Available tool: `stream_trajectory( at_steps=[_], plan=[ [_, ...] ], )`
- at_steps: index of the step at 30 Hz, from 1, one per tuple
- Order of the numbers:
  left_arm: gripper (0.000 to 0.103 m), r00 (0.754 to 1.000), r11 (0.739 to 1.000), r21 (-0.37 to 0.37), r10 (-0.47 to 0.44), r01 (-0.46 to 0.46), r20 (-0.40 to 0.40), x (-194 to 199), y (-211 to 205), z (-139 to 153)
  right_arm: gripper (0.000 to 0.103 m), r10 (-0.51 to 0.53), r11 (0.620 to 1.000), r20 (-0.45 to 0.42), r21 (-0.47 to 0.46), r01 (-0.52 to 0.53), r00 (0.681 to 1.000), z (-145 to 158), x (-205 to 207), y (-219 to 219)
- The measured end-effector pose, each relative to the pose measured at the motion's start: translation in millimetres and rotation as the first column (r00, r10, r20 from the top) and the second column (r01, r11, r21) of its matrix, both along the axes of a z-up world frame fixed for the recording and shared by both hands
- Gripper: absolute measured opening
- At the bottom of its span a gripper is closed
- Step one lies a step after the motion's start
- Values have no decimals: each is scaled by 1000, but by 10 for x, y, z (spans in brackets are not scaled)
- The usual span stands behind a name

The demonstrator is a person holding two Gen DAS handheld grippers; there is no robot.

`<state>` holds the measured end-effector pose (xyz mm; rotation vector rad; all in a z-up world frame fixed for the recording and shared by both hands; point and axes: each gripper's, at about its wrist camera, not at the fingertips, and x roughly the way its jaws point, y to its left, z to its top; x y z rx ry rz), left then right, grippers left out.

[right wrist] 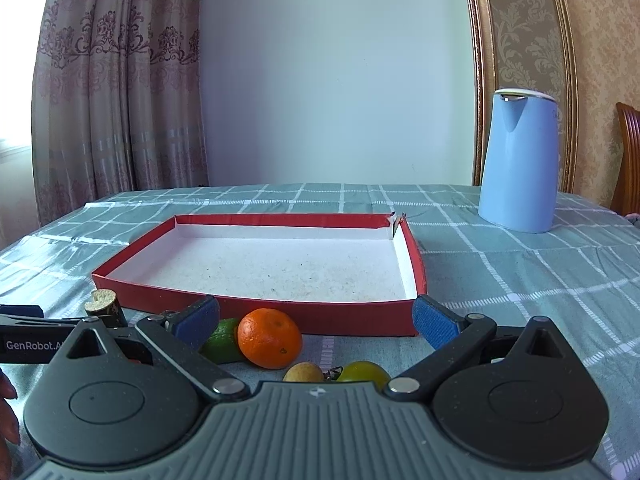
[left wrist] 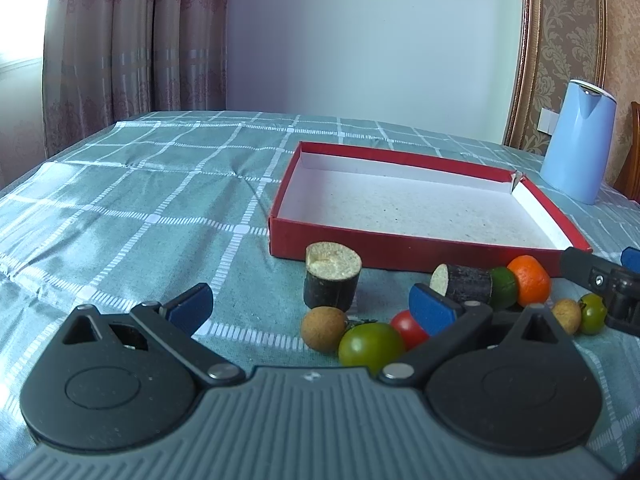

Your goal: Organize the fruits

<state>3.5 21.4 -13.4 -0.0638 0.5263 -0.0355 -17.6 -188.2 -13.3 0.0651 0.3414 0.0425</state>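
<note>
Looking along the left gripper (left wrist: 310, 306), its blue-padded jaws stand wide apart and hold nothing, low over a checked teal tablecloth (left wrist: 140, 208); just ahead lie an upright sugarcane stub (left wrist: 332, 276), a brown longan (left wrist: 323, 328), a green tomato (left wrist: 370, 346), a red tomato (left wrist: 406, 326) and an orange (left wrist: 530, 280), all in front of a shallow red box (left wrist: 360, 246). From the right gripper (right wrist: 316, 318), jaws likewise spread and empty, the orange (right wrist: 269, 337) sits between the pads, touching a lime (right wrist: 222, 340), with the red box (right wrist: 340, 320) just behind and a blue kettle (right wrist: 518, 164) farther back to the right.
</note>
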Motion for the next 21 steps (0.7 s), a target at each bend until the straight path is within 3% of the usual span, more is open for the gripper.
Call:
stream_trajectory(
  at_steps=[11, 16, 21],
  plan=[
    [103, 1000, 1000, -6, -8, 8, -3, 3, 15, -5, 103, 12, 1000, 1, -19, -12, 1000, -1, -33, 4],
    [103, 1000, 1000, -13, -12, 12, -5, 5, 27, -8, 103, 2, 998, 42, -63, 1, 999, 37, -242, -162],
    [103, 1000, 1000, -18, -19, 19, -7, 10, 34, -9, 103, 4, 998, 0, -57, -4, 1000, 34, -404, -473]
  ],
)
